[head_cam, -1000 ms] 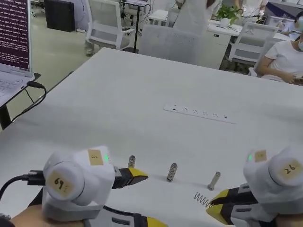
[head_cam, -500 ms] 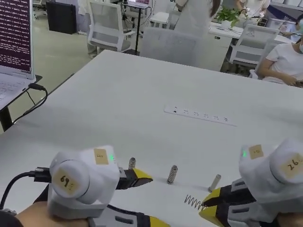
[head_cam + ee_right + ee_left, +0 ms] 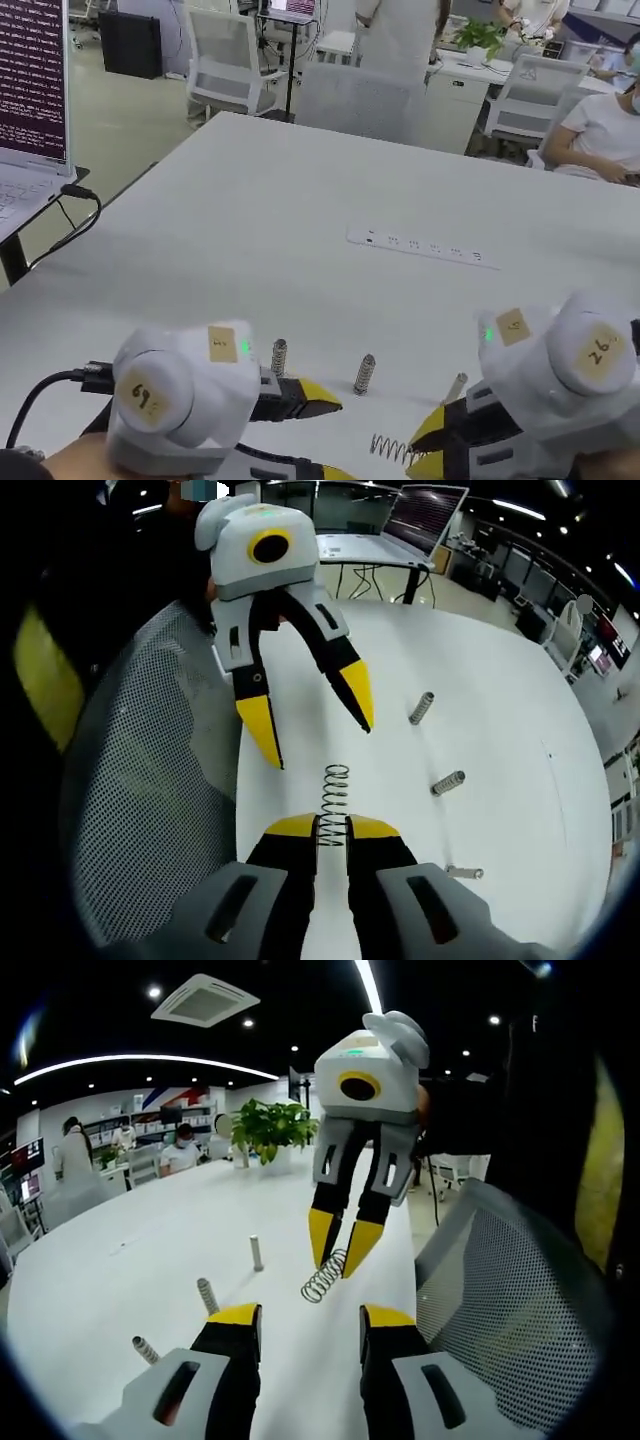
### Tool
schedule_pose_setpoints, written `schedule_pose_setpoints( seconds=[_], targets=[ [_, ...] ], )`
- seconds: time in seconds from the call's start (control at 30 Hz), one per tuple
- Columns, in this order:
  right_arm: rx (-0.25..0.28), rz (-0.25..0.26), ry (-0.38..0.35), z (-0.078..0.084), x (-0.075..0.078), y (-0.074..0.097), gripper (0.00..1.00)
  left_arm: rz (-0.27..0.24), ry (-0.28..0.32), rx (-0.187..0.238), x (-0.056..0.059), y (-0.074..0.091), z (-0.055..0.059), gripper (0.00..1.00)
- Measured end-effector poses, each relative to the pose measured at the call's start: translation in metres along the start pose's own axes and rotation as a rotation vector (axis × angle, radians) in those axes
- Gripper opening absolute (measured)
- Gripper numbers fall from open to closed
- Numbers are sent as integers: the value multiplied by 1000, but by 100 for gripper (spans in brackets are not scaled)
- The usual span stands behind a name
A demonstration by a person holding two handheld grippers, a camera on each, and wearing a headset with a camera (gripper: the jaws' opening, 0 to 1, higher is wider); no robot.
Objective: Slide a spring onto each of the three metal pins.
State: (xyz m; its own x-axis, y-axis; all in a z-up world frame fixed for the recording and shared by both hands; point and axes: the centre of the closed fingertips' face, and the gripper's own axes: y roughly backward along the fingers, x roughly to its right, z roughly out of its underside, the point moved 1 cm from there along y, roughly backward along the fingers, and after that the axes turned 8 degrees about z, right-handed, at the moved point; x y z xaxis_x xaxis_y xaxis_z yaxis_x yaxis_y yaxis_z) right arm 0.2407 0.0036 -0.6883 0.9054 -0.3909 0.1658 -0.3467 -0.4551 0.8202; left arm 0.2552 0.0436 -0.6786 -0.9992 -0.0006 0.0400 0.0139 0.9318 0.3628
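Three metal pins stand in a row on the white table (image 3: 300,220). The left pin (image 3: 279,357) and the middle pin (image 3: 365,373) each wear a spring. The right pin (image 3: 456,387) is bare. My right gripper (image 3: 422,445) is shut on a loose spring (image 3: 390,447), held just above the table in front of the pins. In the right gripper view that spring (image 3: 335,798) sticks out from the closed jaws. My left gripper (image 3: 322,432) is open and empty, and it faces the spring (image 3: 322,1278) from the left. The bare pin (image 3: 256,1252) stands behind it.
A white power strip (image 3: 420,243) lies further back on the table. A laptop (image 3: 30,80) and a black cable (image 3: 70,210) are at the left edge. Office chairs and a seated person (image 3: 600,130) are beyond the far edge. A mesh chair back (image 3: 510,1300) is near me.
My right gripper has carried the spring leftward, away from the bare pin and toward the left gripper. The left gripper has edged right, so the two now face each other closely.
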Motion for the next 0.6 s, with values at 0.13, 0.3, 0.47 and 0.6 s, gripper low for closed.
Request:
schedule_pose_setpoints(
  seconds=[0.13,0.3,0.47,0.6],
  targets=[
    [-1,-21,34,-7,-2,-1,8,20,-6,0,3,-1,0,28],
    [10,-49,76,-14,-8,-2,8,31,0,13,5,0,-1,24],
    [8,-64,113,-17,-13,-4,8,43,-13,18,8,-1,-2,20],
    [9,-66,122,-18,-14,-3,8,55,-13,20,12,-2,-3,16]
  ],
)
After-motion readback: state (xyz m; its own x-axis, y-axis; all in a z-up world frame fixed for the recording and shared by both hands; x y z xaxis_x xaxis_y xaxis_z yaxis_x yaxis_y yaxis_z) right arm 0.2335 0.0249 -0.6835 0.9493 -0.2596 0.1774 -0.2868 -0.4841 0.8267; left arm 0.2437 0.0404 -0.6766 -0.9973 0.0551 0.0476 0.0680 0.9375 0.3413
